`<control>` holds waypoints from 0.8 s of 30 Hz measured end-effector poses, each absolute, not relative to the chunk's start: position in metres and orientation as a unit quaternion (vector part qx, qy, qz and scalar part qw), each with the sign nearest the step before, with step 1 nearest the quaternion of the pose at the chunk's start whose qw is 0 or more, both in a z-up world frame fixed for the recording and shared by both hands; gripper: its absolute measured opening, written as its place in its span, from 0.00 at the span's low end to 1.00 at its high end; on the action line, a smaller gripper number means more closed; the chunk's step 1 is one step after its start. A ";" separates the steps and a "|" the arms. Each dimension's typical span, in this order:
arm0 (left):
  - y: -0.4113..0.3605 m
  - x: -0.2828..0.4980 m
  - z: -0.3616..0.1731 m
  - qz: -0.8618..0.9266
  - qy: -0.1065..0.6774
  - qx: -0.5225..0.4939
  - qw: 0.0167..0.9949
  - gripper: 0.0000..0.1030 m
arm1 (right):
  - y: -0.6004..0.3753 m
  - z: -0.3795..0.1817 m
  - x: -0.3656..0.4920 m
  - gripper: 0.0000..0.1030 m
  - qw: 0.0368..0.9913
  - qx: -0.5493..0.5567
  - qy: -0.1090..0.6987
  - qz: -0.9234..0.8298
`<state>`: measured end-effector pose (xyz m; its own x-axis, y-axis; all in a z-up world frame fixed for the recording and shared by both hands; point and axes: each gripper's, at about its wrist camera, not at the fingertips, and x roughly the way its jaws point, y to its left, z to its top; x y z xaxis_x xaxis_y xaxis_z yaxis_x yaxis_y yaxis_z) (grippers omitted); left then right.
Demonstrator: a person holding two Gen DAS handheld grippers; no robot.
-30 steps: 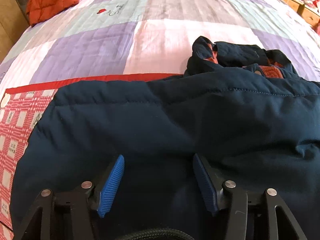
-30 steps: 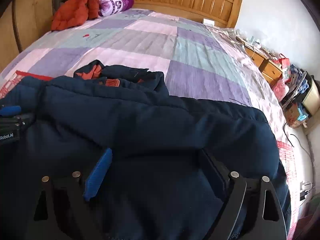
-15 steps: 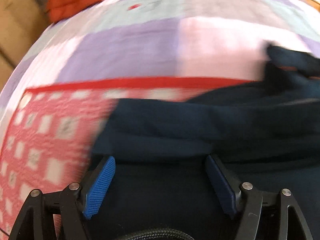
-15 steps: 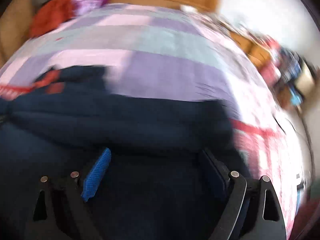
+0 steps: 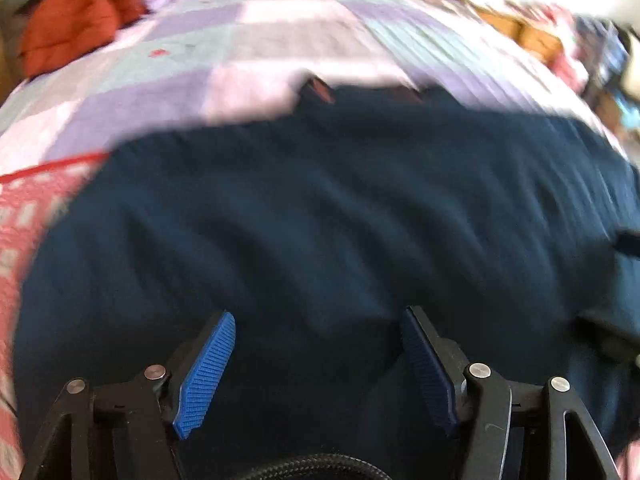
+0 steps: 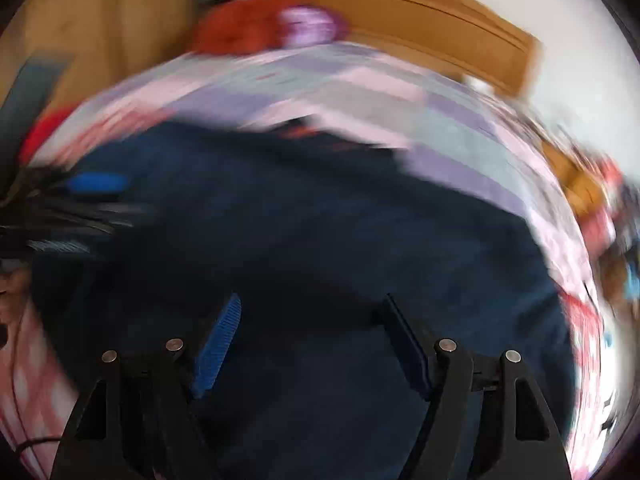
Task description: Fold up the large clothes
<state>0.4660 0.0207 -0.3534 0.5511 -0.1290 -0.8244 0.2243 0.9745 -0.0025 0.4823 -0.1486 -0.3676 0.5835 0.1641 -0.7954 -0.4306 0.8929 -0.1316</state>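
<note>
In the left wrist view, the left claw [image 5: 318,322] stands with its blue-padded fingers [image 5: 206,376] spread wide apart, gripping nothing. The navy jacket [image 5: 340,208] lies directly under and ahead of the claw, filling the space between the fingers and stretching to both sides. Its collar, with a glimpse of reddish lining, lies at the far edge ahead of the claw. To the claw's left a red patterned blanket [image 5: 24,216] shows from under the jacket. Beyond the jacket spreads the bed's checked quilt [image 5: 280,44] in purple, pink and pale green. Far ahead and to the left sits an orange garment [image 5: 76,28]. The picture is blurred.

In the right wrist view, the right claw [image 6: 312,312] is likewise wide apart and holds nothing. The jacket [image 6: 320,232] lies below and ahead of it, across the gap between its fingers. To the left, the other claw's blue pad [image 6: 96,182] shows over the jacket as a smear. Farther ahead are the quilt [image 6: 360,92], the orange garment [image 6: 240,32] and the wooden headboard [image 6: 420,20]. This view is heavily blurred.
</note>
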 end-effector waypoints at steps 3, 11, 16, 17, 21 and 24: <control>0.045 0.444 -0.371 -0.091 0.450 0.068 0.886 0.73 | -0.181 -0.389 0.462 0.74 0.875 -0.165 0.436 0.131; 0.172 0.460 -0.377 0.054 0.480 0.072 0.872 0.76 | -0.391 -0.377 0.453 0.76 0.868 -0.060 0.479 -0.115; 0.147 0.443 -0.353 0.033 0.470 0.016 0.882 0.73 | -0.345 -0.342 0.427 0.76 0.893 -0.088 0.430 -0.097; 0.128 0.435 -0.347 0.011 0.460 0.013 0.888 0.73 | -0.322 -0.339 0.421 0.76 0.901 -0.082 0.421 -0.070; 0.041 0.401 -0.342 -0.096 0.453 -0.003 0.886 0.73 | -0.196 -0.354 0.397 0.76 0.896 -0.103 0.422 0.087; 0.016 0.390 -0.362 -0.108 0.456 0.033 0.883 0.73 | -0.140 -0.376 0.386 0.76 0.880 -0.157 0.427 0.133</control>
